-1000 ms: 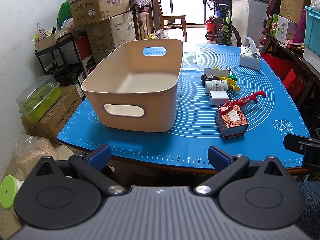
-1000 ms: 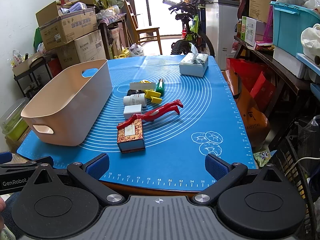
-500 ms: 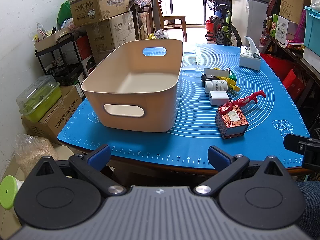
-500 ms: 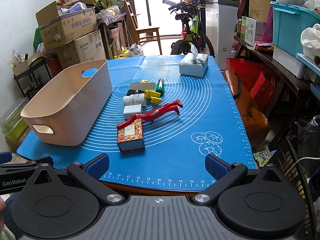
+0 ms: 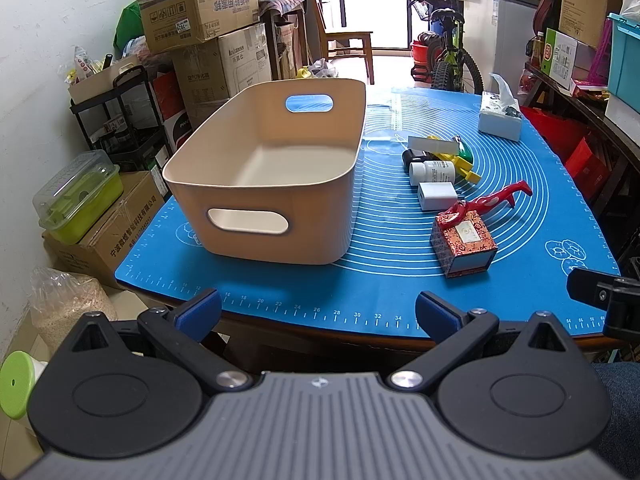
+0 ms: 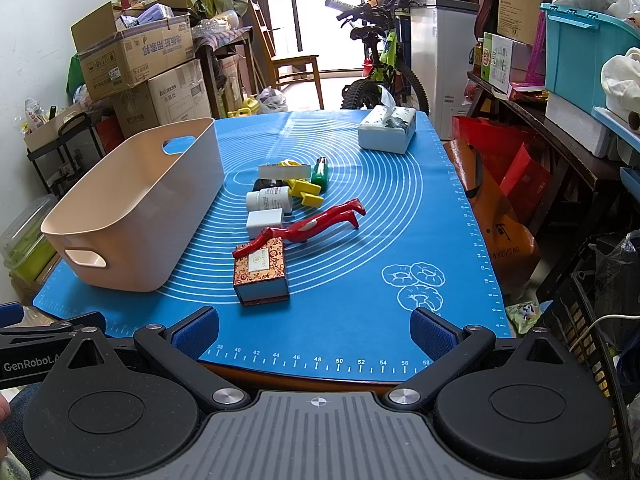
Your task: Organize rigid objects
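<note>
Nothing has moved: we hold both grippers, left gripper [image 5: 318, 312] and right gripper [image 6: 314, 330], jaws open, at lower frame; bin [image 5: 280, 216] is empty, sorting unstarted.

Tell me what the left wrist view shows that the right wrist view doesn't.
Only the left wrist view looks down into the bin, showing its bare floor, and shows a green-lidded container on cardboard boxes beside the table. Only the right wrist view shows the blue crate on the right shelf and the full donut print on the mat. Both show the patterned box, red tool, white bottle and tissue box, and both grippers open.
</note>
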`<state>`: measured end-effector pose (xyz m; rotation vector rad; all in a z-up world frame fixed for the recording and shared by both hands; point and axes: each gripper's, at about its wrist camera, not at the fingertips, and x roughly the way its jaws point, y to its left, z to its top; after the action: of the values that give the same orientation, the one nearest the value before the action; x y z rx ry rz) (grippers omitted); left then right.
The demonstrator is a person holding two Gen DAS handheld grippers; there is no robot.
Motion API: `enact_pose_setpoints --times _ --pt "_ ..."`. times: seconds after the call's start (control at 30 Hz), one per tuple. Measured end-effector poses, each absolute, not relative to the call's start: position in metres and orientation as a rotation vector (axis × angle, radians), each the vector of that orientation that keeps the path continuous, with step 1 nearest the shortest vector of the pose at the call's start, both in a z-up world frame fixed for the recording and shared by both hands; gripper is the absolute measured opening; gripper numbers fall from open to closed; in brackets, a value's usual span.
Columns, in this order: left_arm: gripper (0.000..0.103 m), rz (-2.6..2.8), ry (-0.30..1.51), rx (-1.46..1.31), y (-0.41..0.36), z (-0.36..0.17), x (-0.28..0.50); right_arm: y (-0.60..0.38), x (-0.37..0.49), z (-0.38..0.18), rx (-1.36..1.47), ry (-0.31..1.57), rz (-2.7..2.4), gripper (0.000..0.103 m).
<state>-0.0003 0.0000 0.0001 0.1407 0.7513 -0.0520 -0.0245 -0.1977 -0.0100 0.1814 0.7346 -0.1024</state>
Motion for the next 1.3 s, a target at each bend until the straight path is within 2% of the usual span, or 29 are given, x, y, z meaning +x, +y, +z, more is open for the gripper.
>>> enact_pose_setpoints --times 0.83,1.3 --pt "0.102 -0.041 0.757 0.134 0.005 0.003 0.004 -0.196 -0.021 0.000 0.156 0.744 -0.105 0.101" --pt "0.102 0.042 0.723 0.103 0.035 0.055 0.053 -0.203 0.022 0.035 0.223 0.664 -0.088 0.101"
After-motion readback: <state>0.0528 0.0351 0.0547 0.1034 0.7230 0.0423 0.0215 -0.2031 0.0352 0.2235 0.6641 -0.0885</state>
